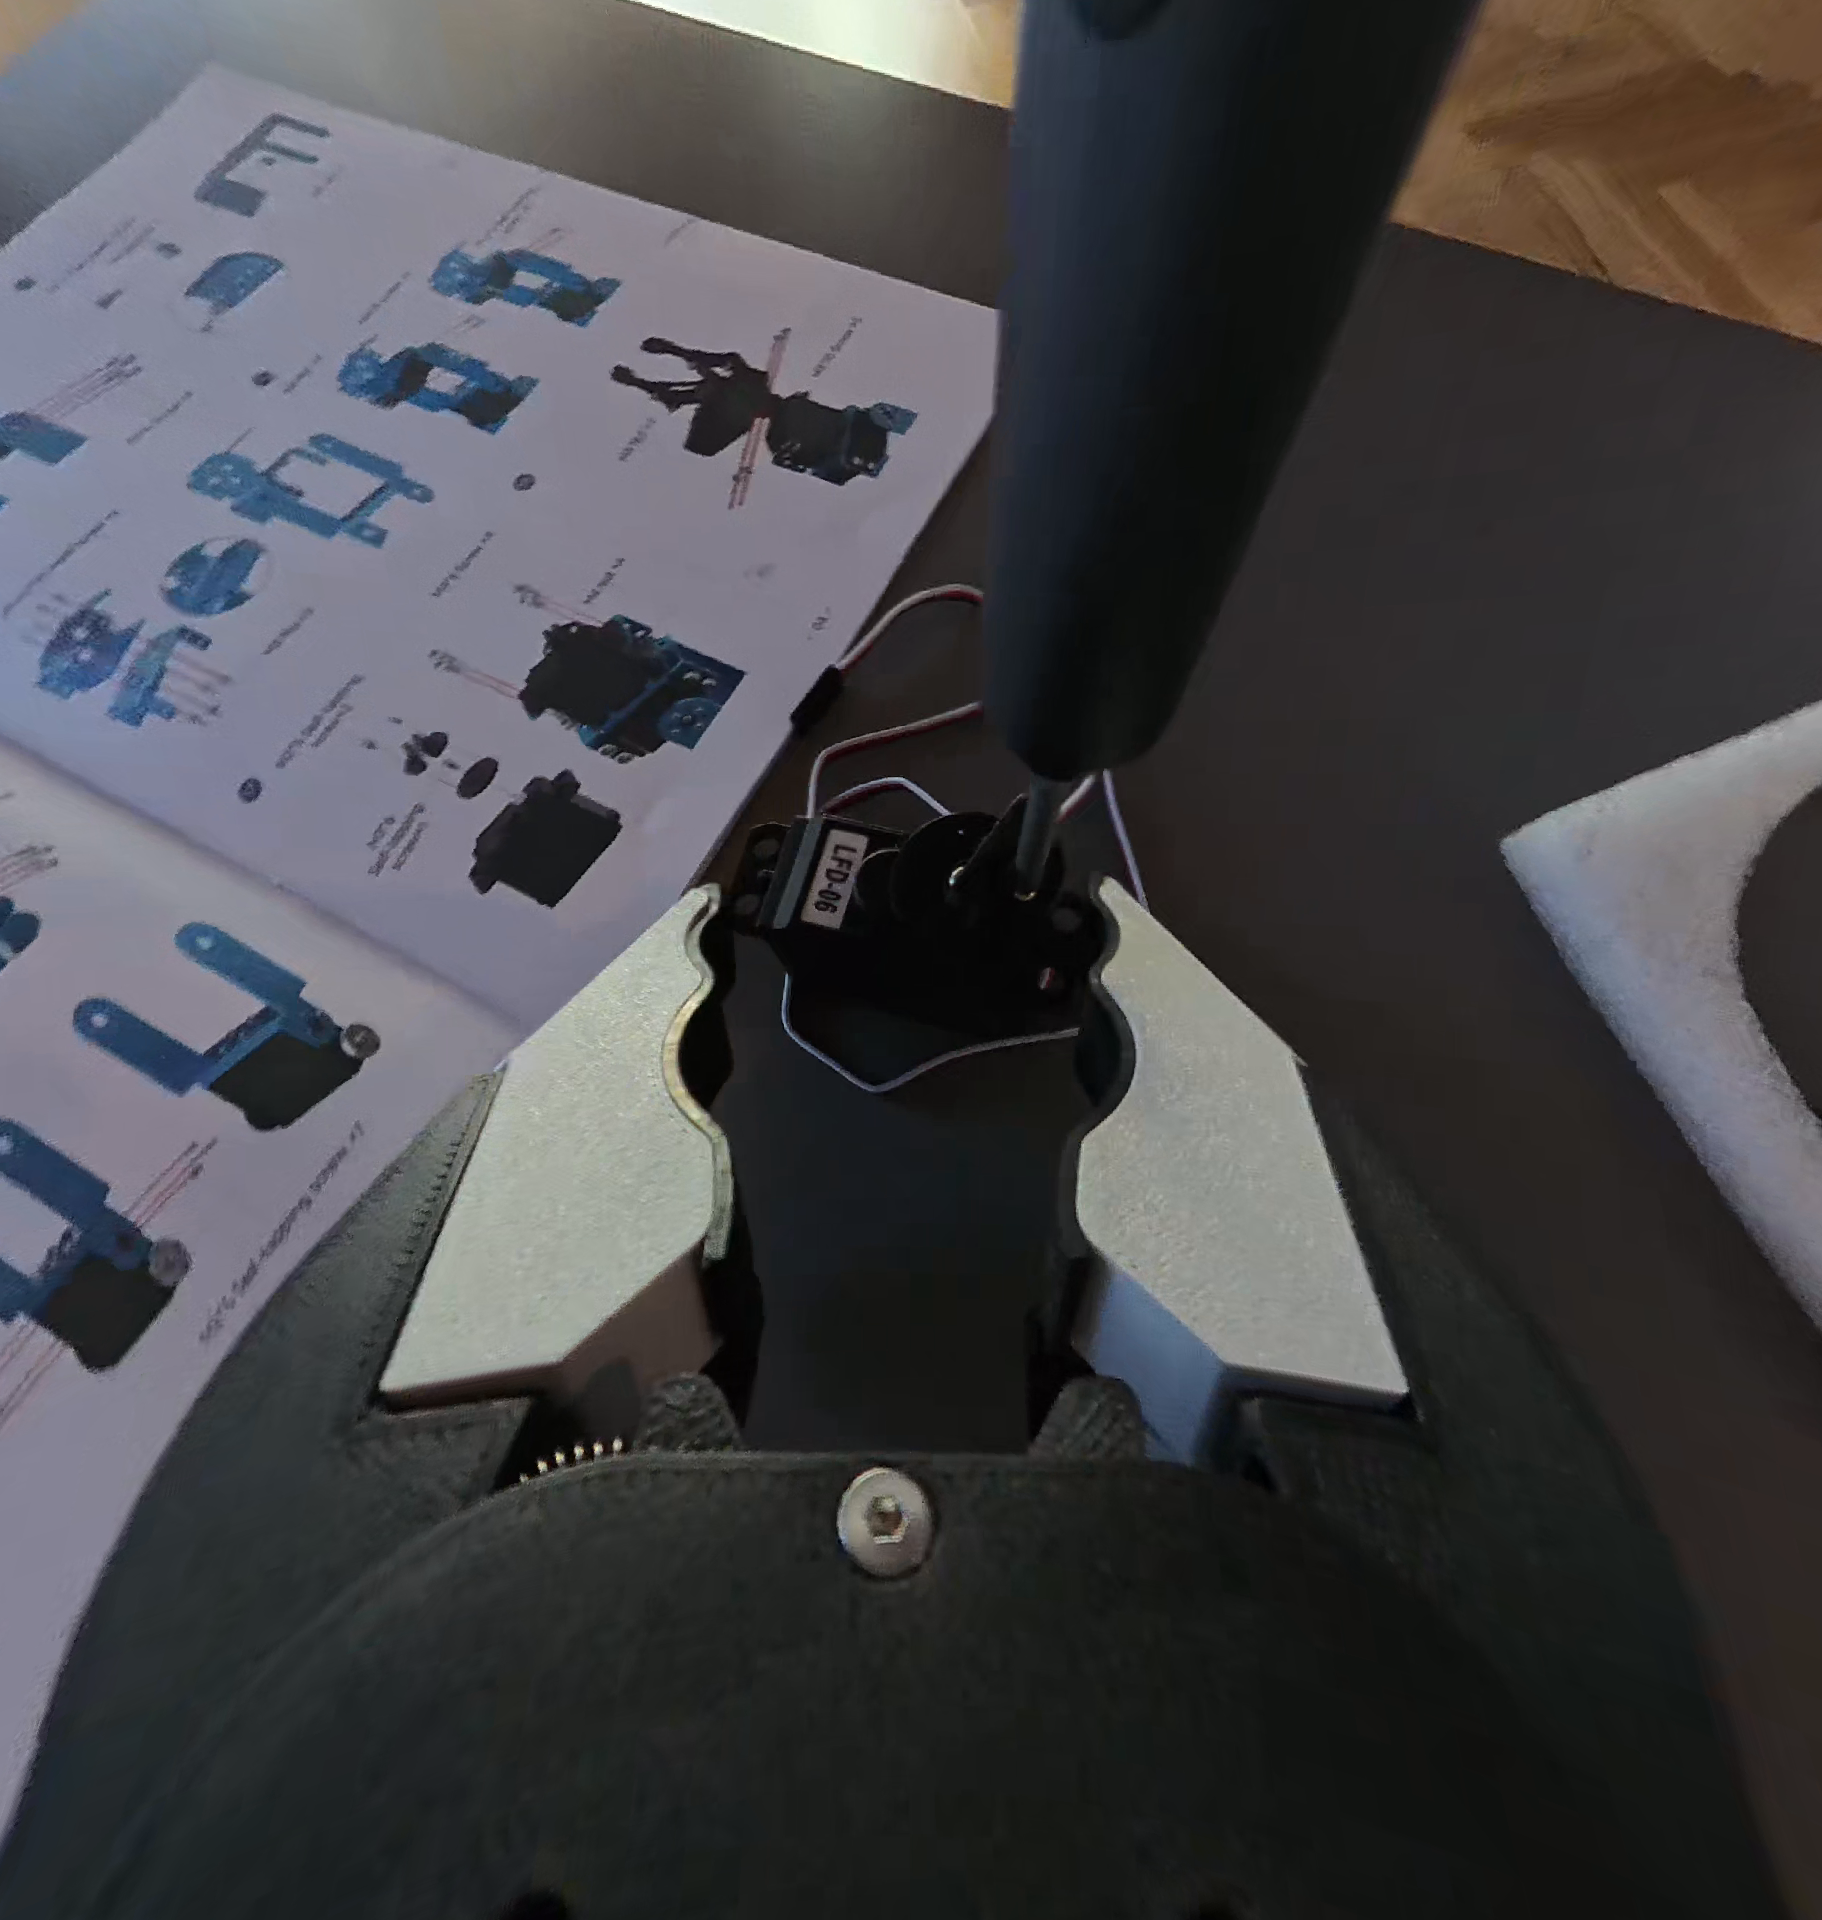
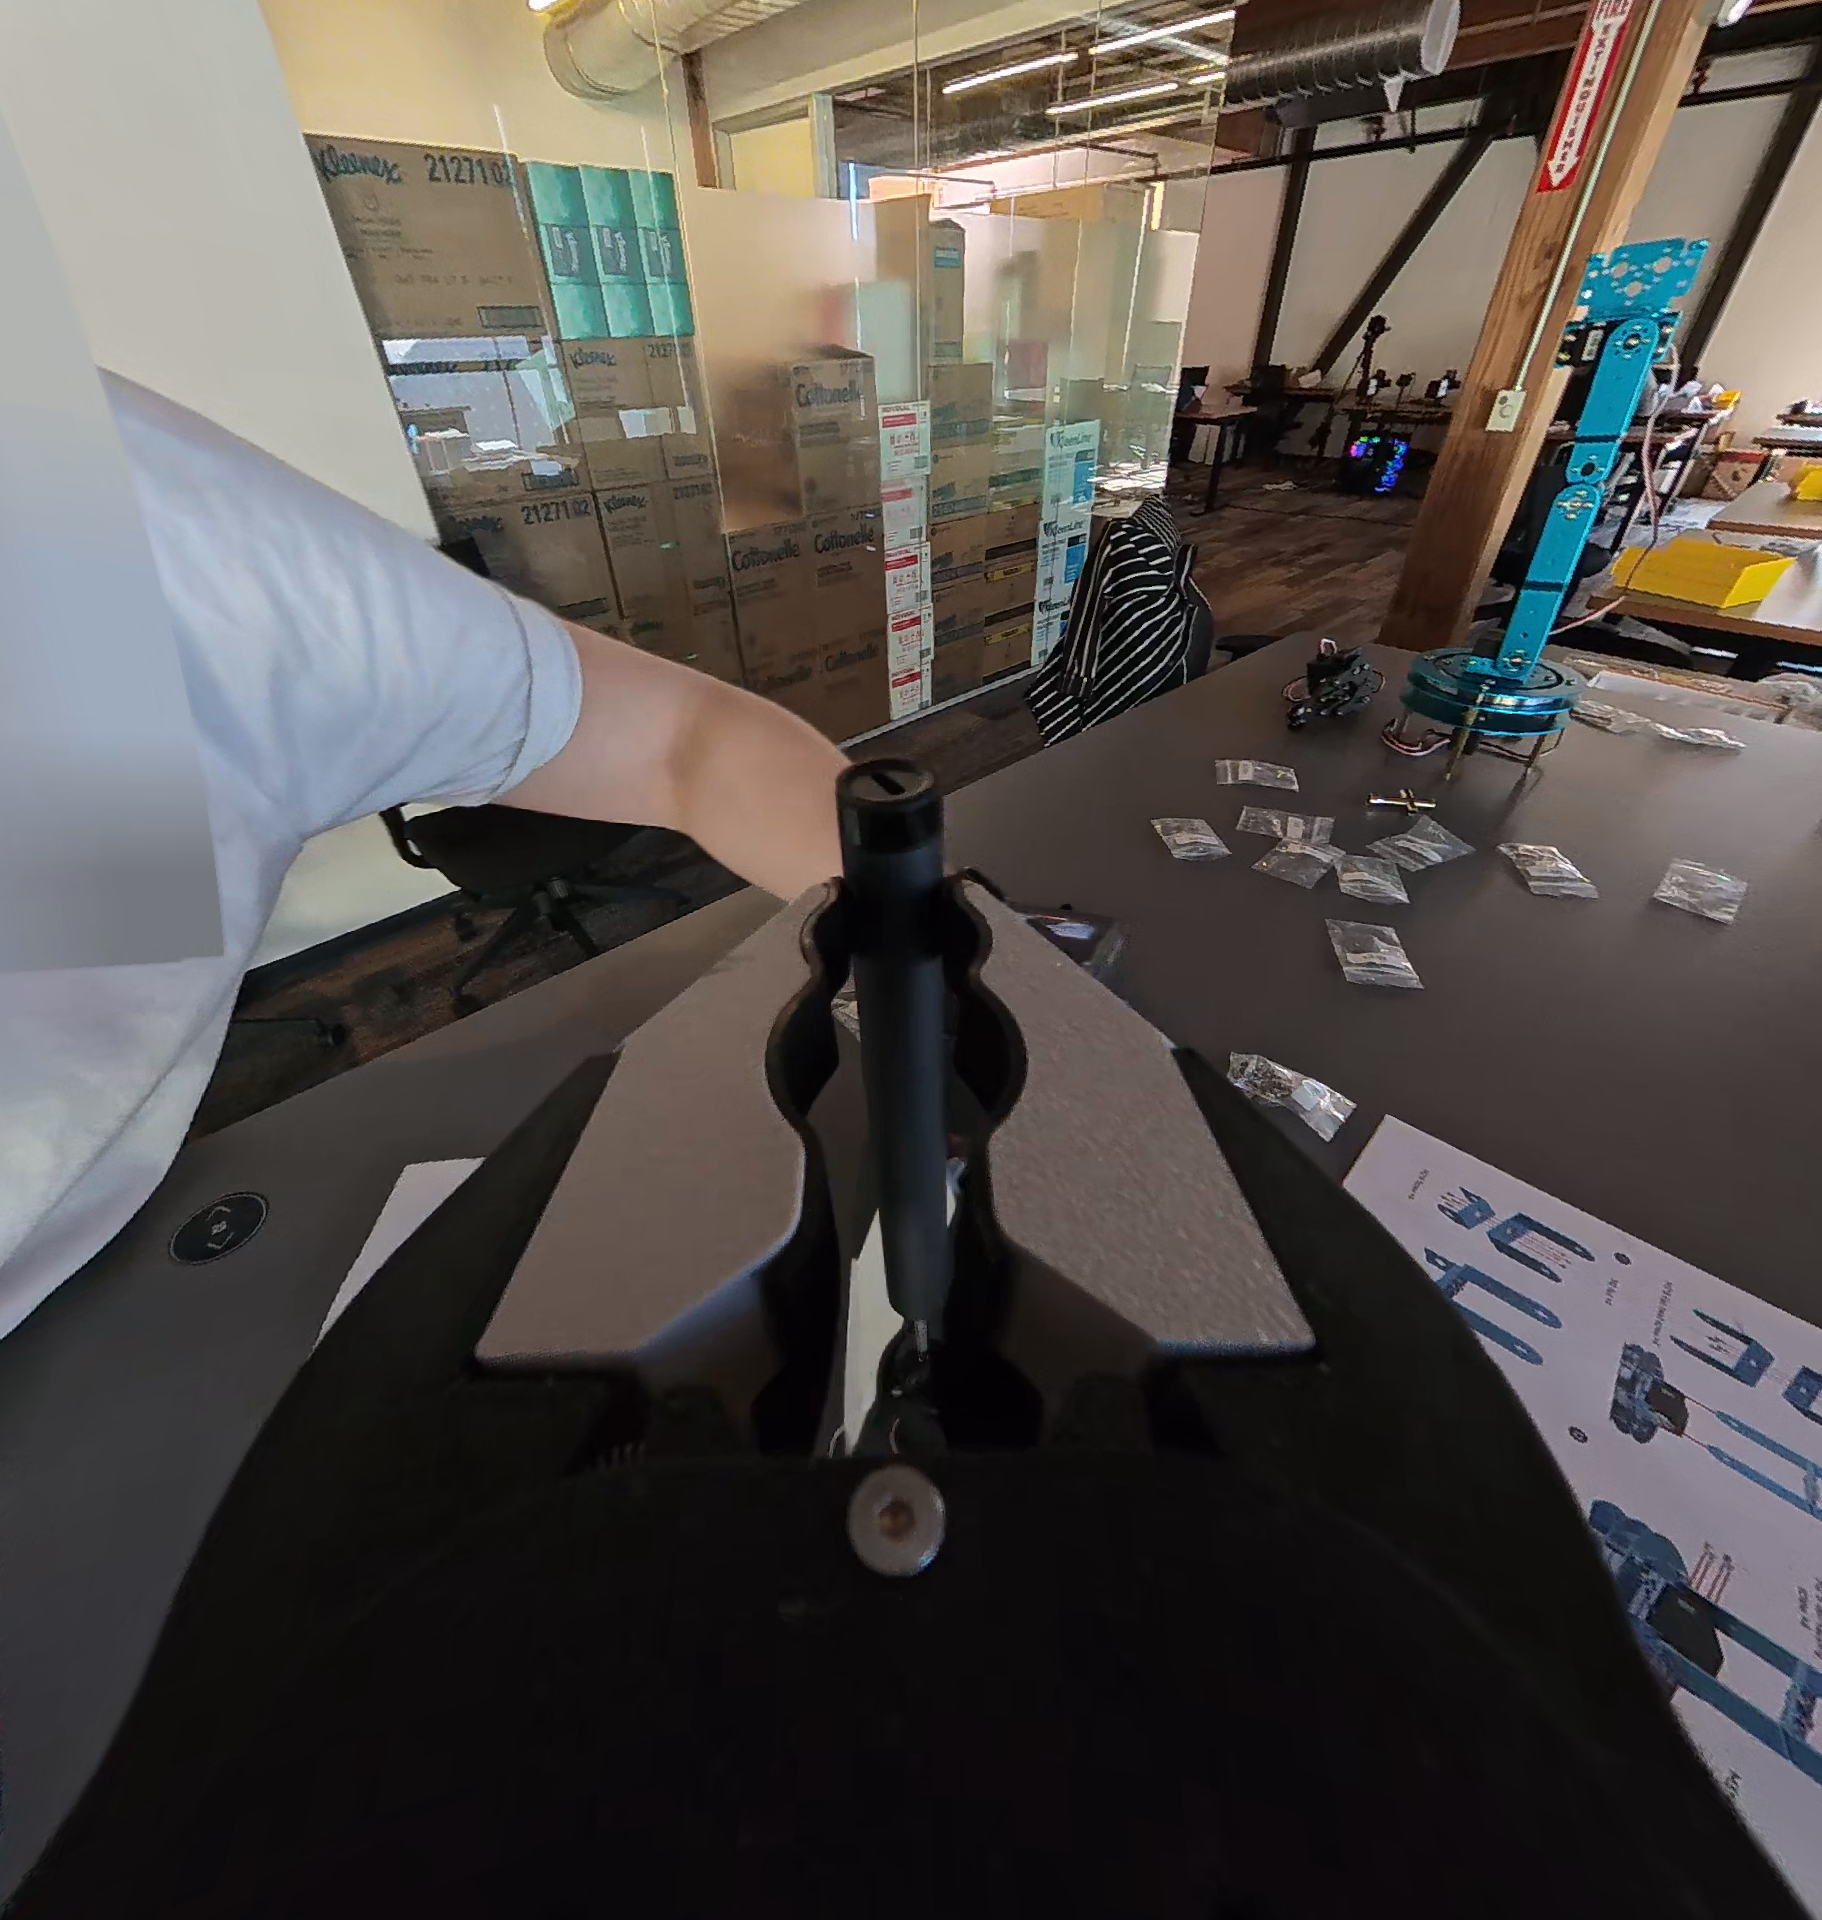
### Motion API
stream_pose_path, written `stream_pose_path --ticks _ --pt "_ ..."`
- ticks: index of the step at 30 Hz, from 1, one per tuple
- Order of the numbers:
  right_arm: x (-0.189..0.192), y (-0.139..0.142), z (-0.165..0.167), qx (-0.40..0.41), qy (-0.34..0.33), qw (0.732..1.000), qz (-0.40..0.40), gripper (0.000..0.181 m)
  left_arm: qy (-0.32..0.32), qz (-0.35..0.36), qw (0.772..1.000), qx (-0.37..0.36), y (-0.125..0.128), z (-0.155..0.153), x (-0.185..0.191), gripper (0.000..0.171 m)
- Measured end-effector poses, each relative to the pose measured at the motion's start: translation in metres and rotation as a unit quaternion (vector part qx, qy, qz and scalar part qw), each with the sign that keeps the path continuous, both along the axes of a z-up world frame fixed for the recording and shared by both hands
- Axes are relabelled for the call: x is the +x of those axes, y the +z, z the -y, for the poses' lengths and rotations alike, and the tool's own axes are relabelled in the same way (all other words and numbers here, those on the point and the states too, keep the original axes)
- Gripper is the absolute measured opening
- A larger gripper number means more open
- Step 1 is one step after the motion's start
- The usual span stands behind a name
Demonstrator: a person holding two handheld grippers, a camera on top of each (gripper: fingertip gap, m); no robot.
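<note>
My left gripper [image 1: 907, 914] is shut on a small black servo [image 1: 917, 966], its silver fingertips pressing the servo's two ends on the dark table [image 1: 1458, 623]. The servo's red, white and brown wires [image 1: 886, 634] loop behind and under it. A dark grey screwdriver [image 1: 1177, 364] comes down from above, its bit on the black horn [image 1: 943, 847] on top of the servo. In the right wrist view my right gripper [image 2: 896, 904] is shut on that screwdriver [image 2: 902, 1091] and holds it upright, tip down on the servo [image 2: 912, 1392].
An open assembly manual [image 1: 367, 520] lies left of the servo, also in the right wrist view [image 2: 1665, 1455]. White foam packing [image 1: 1696, 987] lies to the right. Several small parts bags [image 2: 1374, 873] and a blue robot arm [image 2: 1593, 457] stand farther off. A person's arm [image 2: 678, 769] reaches in. One gripper's finger ends stand about 20 centimetres off the other's.
</note>
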State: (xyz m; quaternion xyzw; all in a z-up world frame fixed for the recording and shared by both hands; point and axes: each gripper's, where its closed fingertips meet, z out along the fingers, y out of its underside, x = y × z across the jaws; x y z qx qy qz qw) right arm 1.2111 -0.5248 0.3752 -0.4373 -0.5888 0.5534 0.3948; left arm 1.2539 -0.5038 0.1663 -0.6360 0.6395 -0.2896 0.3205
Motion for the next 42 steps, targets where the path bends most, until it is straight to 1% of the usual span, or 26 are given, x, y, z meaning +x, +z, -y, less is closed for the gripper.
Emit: stream_pose_path --ticks 4,8,11,14,23,26,32,37,40,42 --pt "-0.002 0.0 -0.002 0.011 -0.024 1.0 0.007 0.015 0.095 -0.001 0.996 0.003 0.0 -0.004 -0.002 0.065" --pt "-0.004 -0.001 -0.001 0.025 -0.042 0.999 0.012 0.016 0.202 -0.003 0.979 0.002 0.0 -0.005 -0.006 0.065" --pt "-0.003 0.0 0.0 0.023 -0.058 0.998 0.003 0.016 0.278 -0.006 0.961 0.002 0.0 -0.005 -0.011 0.065" --pt "-0.003 0.0 -0.001 0.028 -0.079 0.996 -0.001 0.016 0.339 -0.012 0.941 0.001 0.0 -0.005 -0.015 0.065" --pt "-0.001 0.001 -0.001 0.051 -0.154 0.986 -0.033 0.016 0.487 -0.01 0.874 -0.004 0.0 -0.009 -0.024 0.065" --pt "0.0 0.001 0.001 0.062 -0.179 0.981 -0.044 0.016 0.524 -0.01 0.852 -0.005 0.0 -0.01 -0.026 0.065" --pt "-0.003 0.001 0.004 0.088 -0.215 0.971 -0.049 0.016 0.568 -0.008 0.823 0.001 0.0 -0.011 -0.03 0.065" --pt "-0.003 0.002 0.003 0.092 -0.258 0.96 -0.059 0.016 0.603 -0.008 0.798 0.0 0.0 -0.012 -0.033 0.065" --pt "-0.003 0.002 0.006 0.102 -0.275 0.954 -0.067 0.016 0.608 -0.015 0.794 0.006 -0.001 -0.013 -0.034 0.065" --pt "-0.004 0.002 0.008 0.114 -0.272 0.953 -0.067 0.016 0.599 -0.017 0.801 0.009 -0.001 -0.014 -0.033 0.065"
